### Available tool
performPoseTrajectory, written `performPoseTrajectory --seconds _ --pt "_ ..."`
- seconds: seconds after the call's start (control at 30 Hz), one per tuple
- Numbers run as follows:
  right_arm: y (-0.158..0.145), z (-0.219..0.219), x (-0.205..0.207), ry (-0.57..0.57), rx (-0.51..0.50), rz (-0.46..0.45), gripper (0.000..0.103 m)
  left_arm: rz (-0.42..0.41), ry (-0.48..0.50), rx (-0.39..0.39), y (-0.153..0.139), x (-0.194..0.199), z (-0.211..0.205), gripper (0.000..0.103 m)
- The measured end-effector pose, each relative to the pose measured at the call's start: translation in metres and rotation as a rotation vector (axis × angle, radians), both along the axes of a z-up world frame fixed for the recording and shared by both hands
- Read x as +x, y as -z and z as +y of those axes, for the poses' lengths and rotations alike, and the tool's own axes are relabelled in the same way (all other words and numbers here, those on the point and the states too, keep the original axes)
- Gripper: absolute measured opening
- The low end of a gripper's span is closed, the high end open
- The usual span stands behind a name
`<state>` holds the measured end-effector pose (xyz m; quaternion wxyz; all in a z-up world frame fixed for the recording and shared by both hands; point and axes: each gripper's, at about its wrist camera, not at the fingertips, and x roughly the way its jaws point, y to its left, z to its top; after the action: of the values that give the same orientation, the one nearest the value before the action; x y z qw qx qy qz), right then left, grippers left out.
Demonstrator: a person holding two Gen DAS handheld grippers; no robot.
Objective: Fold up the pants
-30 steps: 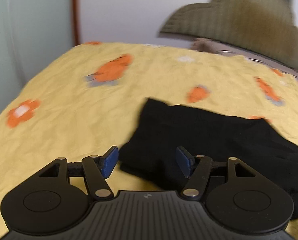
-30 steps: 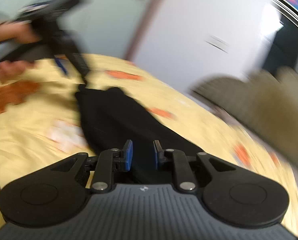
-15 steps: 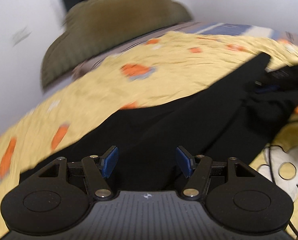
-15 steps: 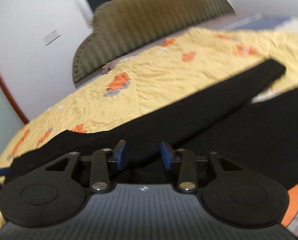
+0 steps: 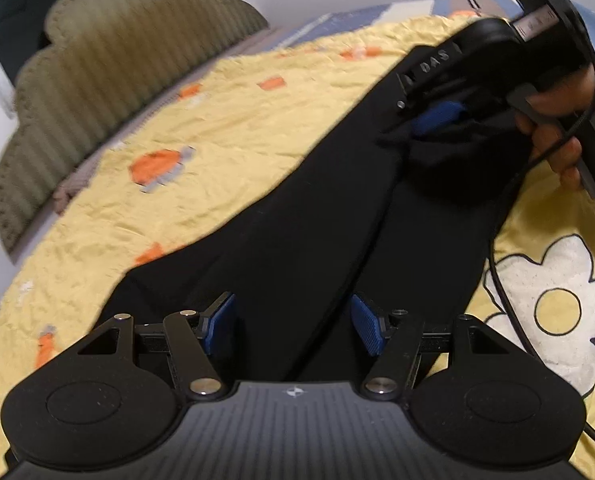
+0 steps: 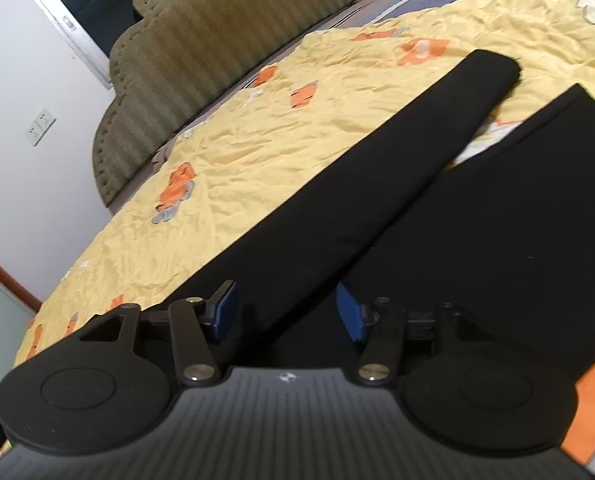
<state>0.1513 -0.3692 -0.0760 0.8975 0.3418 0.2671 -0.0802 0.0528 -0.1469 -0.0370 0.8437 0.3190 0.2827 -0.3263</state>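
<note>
Here the left gripper (image 5: 293, 326) is hanging released, nothing between its pads, over one end of the black pants (image 5: 317, 216), while the right gripper (image 6: 285, 312) is still spreading its jaws above the other end, the cloth lying beneath them rather than pinched. The pants are lying stretched across the yellow bedspread (image 6: 257, 140), legs parted. A shallow bite is likely catching one layer only, skewing the fold; the cable (image 5: 505, 216) is risking a snag. Raised letters "DAS" are showing on the right tool.

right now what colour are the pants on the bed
Plain black pants, clearest in the right wrist view.
</note>
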Motion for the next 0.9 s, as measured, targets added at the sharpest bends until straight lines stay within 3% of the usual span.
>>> performPoseTrajectory --seconds 0.07,0.13,0.27,0.53,0.7,0.9 --pt "0.000 0.000 0.004 -0.021 0.006 -0.008 0.037 0.016 0.031 0.014 0.002 0.000 -0.002 0.063" --pt "0.000 -0.001 0.006 -0.028 0.008 -0.010 0.013 -0.002 0.076 0.039 0.006 -0.004 -0.005 0.063" --pt "-0.007 0.002 0.001 -0.037 -0.025 -0.047 0.009 -0.013 0.114 0.062 0.010 -0.001 -0.011 0.057" --pt "-0.033 0.007 -0.025 -0.050 -0.080 -0.122 0.009 0.026 0.097 0.015 0.003 0.008 -0.016 0.014" --pt "-0.036 0.009 -0.035 -0.052 -0.112 -0.124 0.009 0.017 0.087 -0.020 -0.001 -0.001 -0.013 0.009" --pt "-0.038 0.013 -0.051 -0.067 -0.151 -0.116 0.009 0.086 0.088 -0.068 -0.008 -0.006 -0.004 0.009"
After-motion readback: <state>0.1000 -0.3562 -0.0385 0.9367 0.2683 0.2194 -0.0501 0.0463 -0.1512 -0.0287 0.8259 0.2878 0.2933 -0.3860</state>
